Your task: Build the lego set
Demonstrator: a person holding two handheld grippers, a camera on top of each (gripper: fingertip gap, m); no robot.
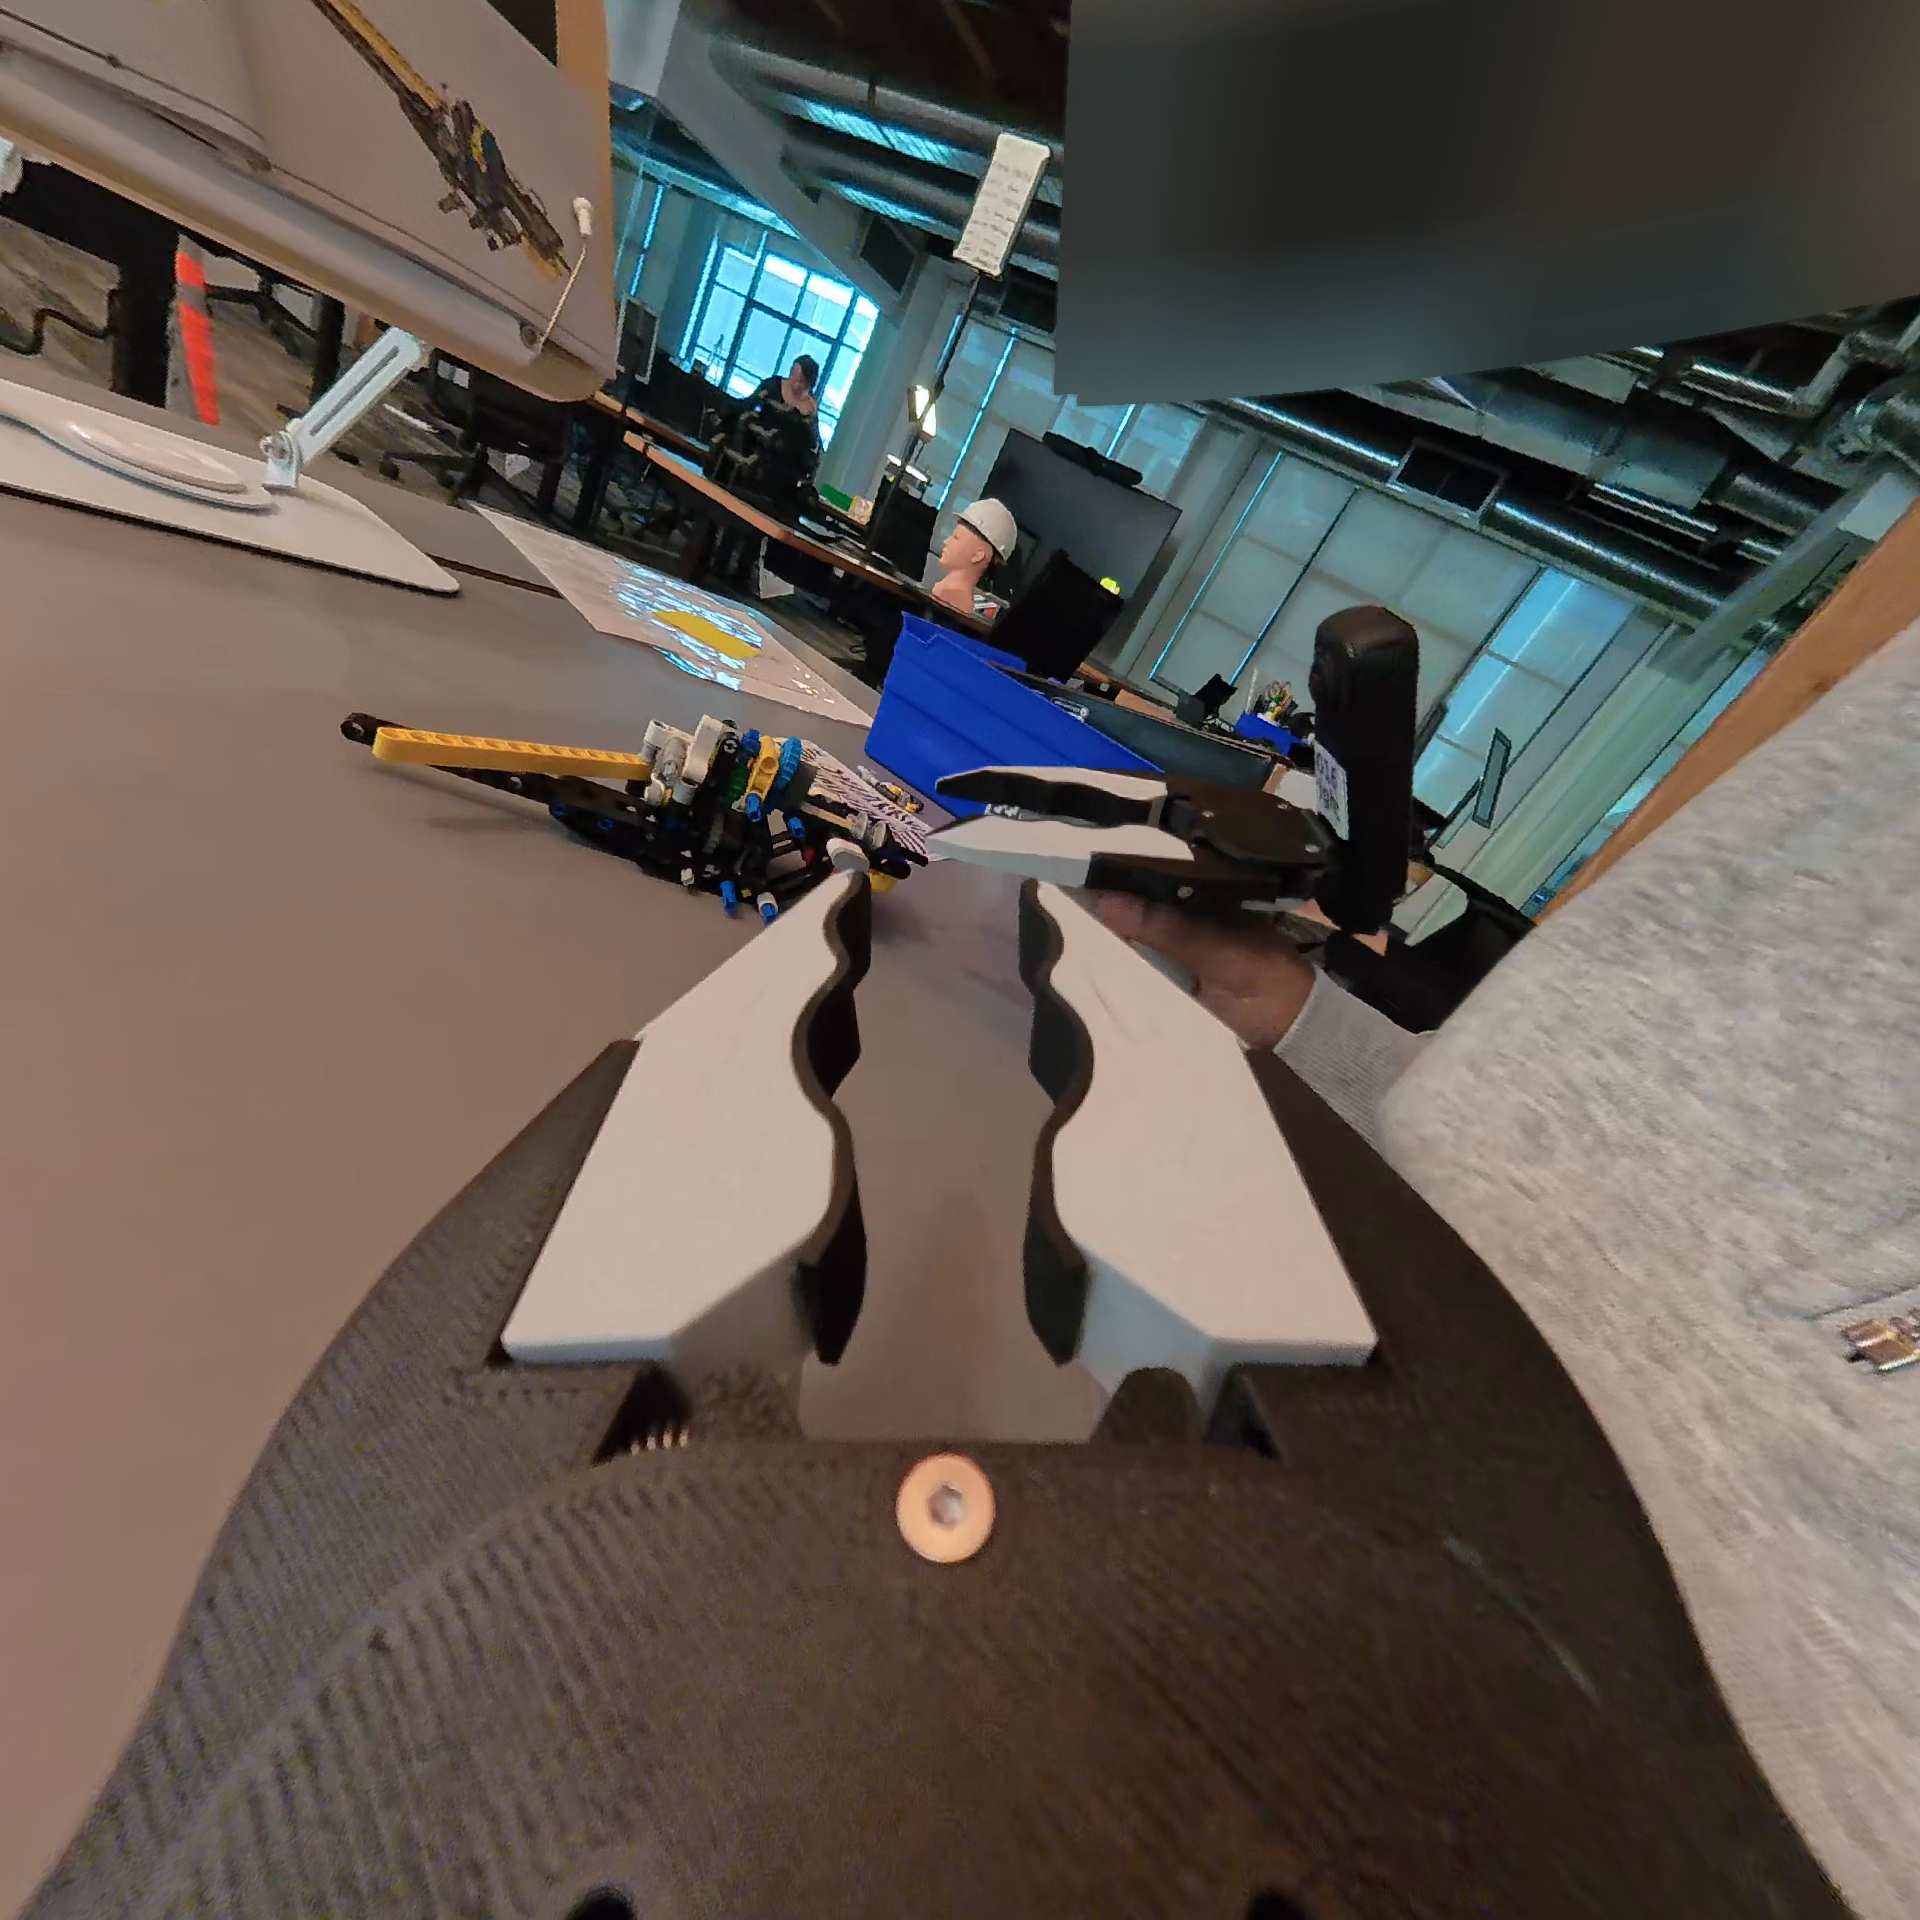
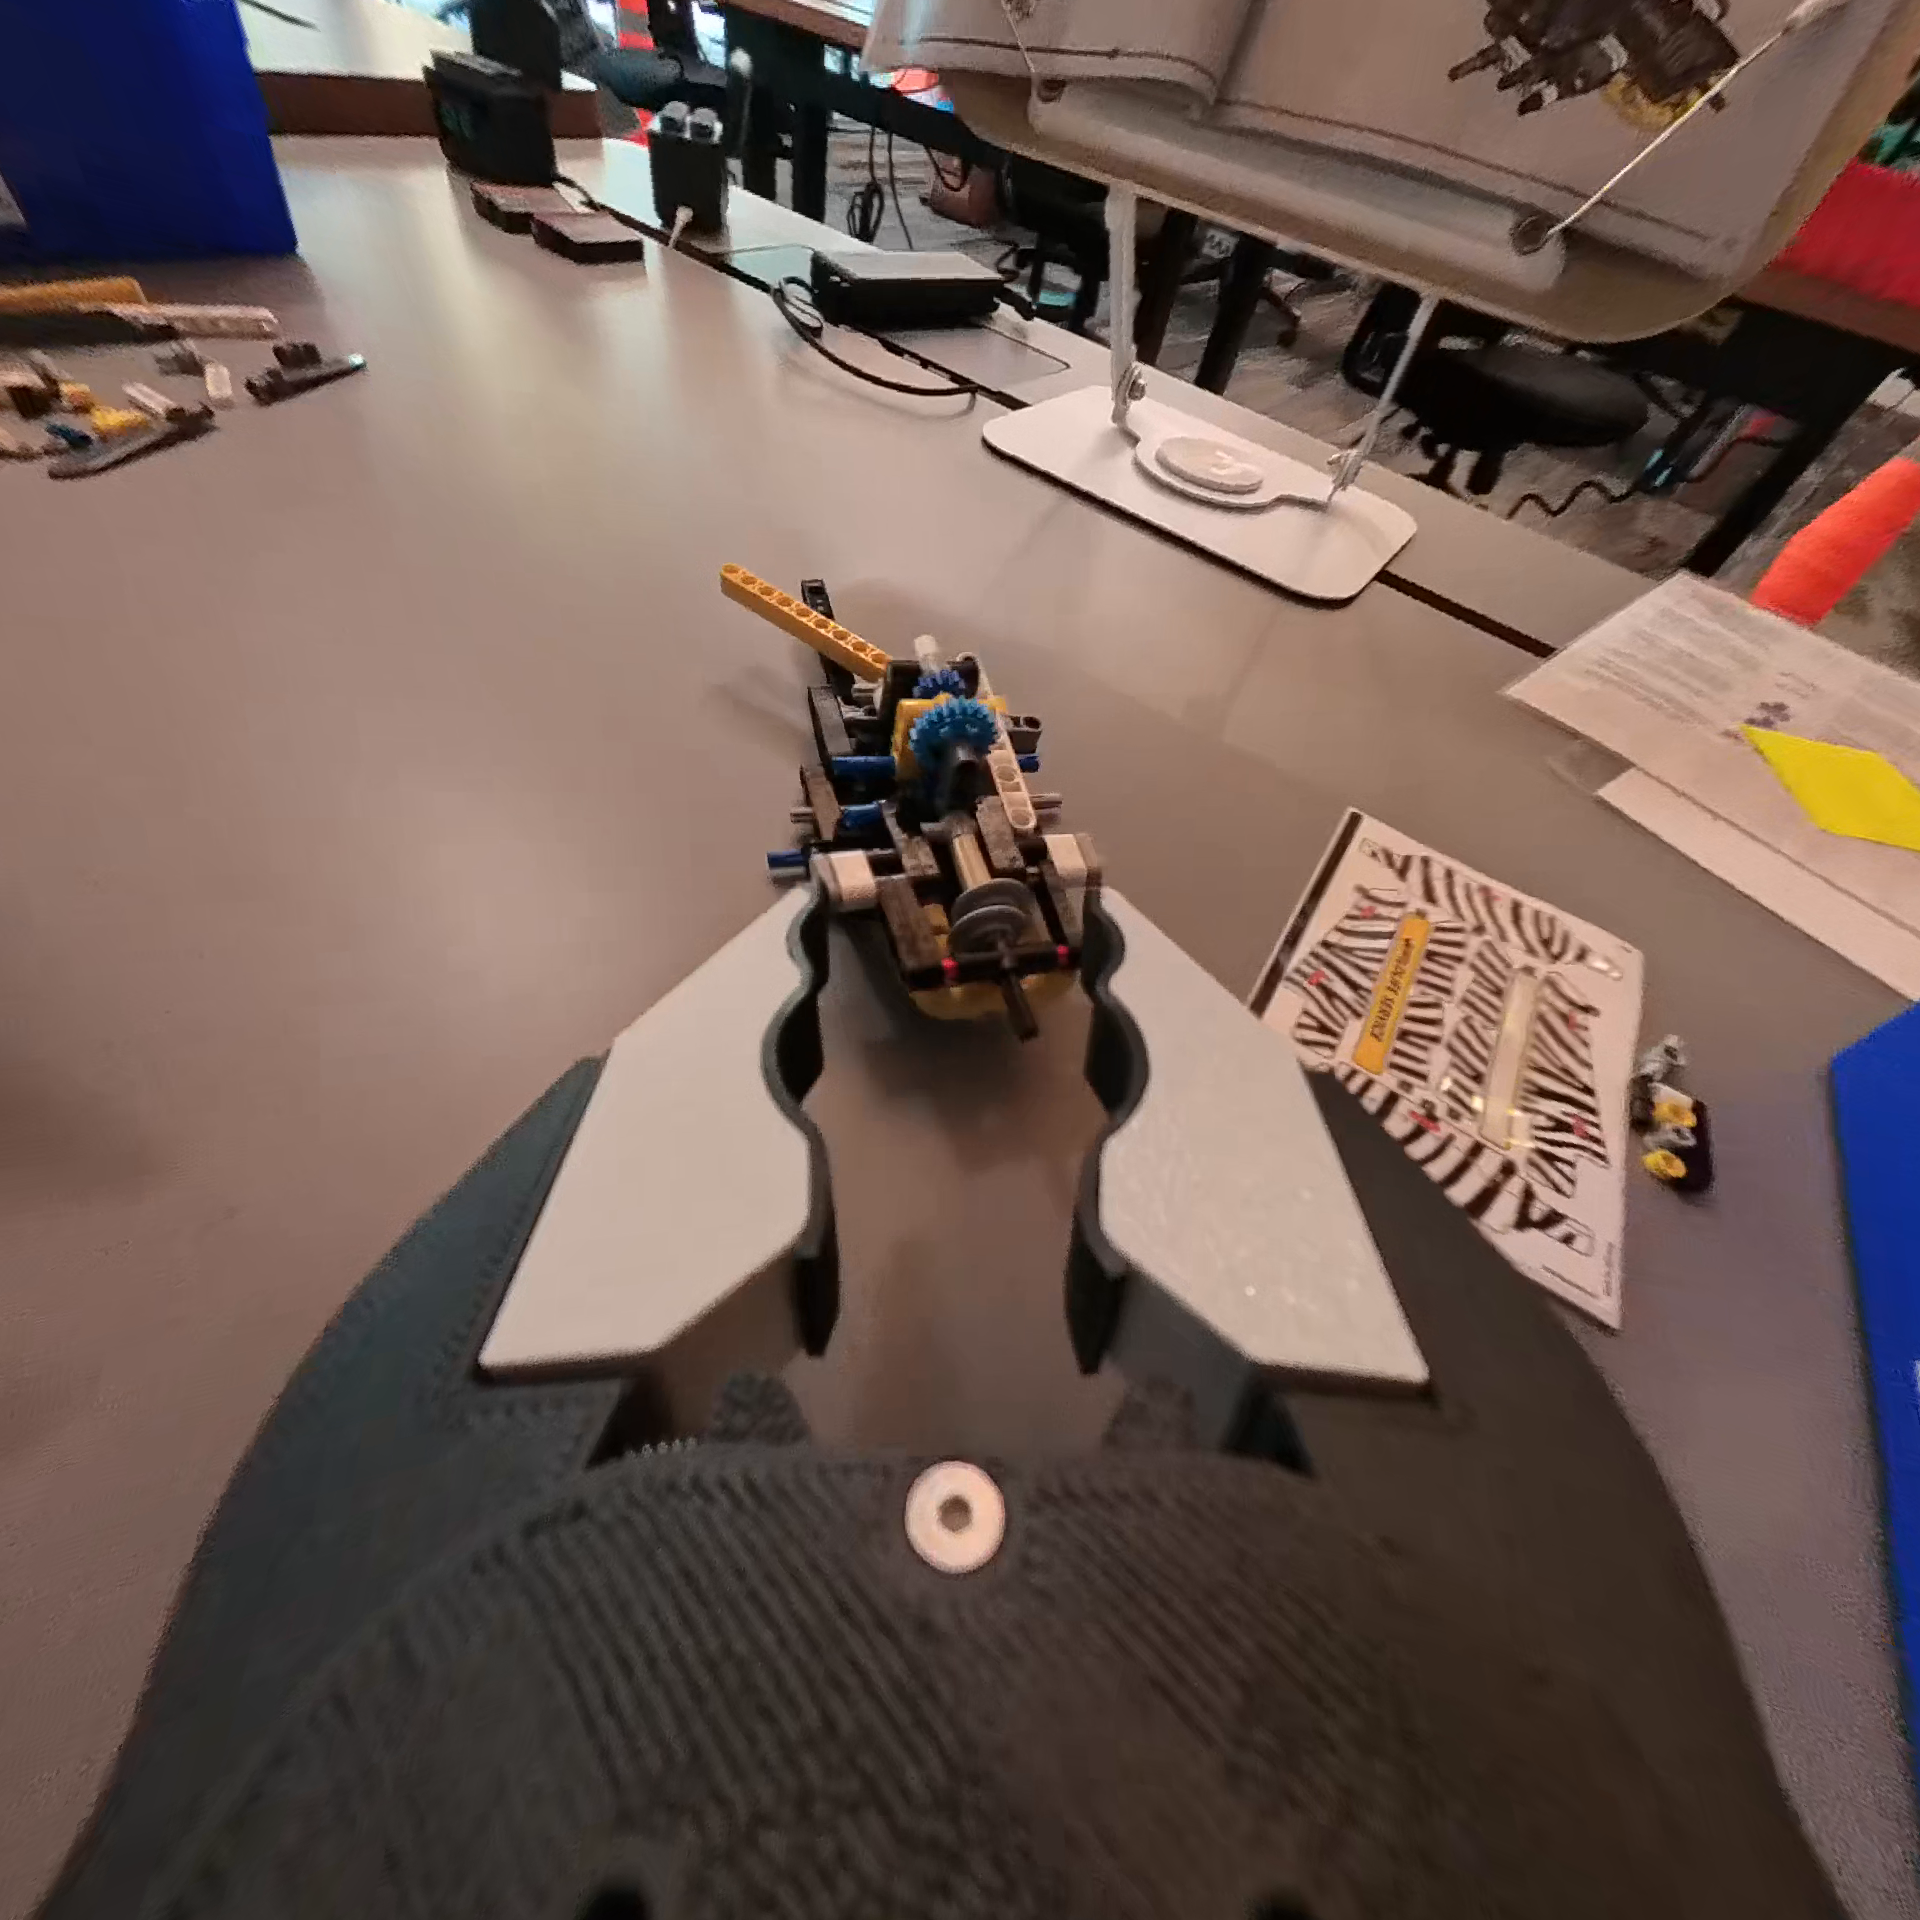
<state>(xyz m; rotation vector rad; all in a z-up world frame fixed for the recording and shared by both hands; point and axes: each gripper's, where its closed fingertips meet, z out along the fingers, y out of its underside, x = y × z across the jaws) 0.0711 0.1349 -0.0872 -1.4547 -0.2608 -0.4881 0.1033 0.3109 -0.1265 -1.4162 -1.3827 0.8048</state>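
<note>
A partly built lego model (image 2: 935,821) of black, yellow and blue pieces lies on the grey counter (image 2: 468,727) at the centre of the right wrist view, its near end sitting between the tips of the right claw (image 2: 951,914), whose grey fingers (image 2: 717,1049) stand wide apart on either side of it — whether they touch the model cannot be told. A long yellow beam (image 2: 805,618) juts from the model's far end toward the upper left of that frame, and blue gears (image 2: 945,727) sit along its top. To the right of the model, a striped sticker sheet (image 2: 1455,1060) lies flat on the counter, with a few small loose pieces (image 2: 1673,1112) just beside it and the edge of a blue bin (image 2: 1881,1299) at the far right. Loose lego parts (image 2: 135,384) are scattered at the upper left, and a white stand (image 2: 1205,488) holding an open instruction booklet (image 2: 1455,125) fills the upper right. In the left wrist view, the left claw (image 1: 940,894) hovers low over the counter (image 1: 260,1039) with a moderate gap between its fingers (image 1: 727,1091) and nothing between them — the model (image 1: 675,800) lies just beyond its tips at mid-frame. The right claw (image 1: 940,810) enters from the right of that frame, its tips at the model, held by a hand (image 1: 1236,977) in a grey sleeve (image 1: 1662,1039). A blue bin (image 1: 977,717) stands behind it.
</note>
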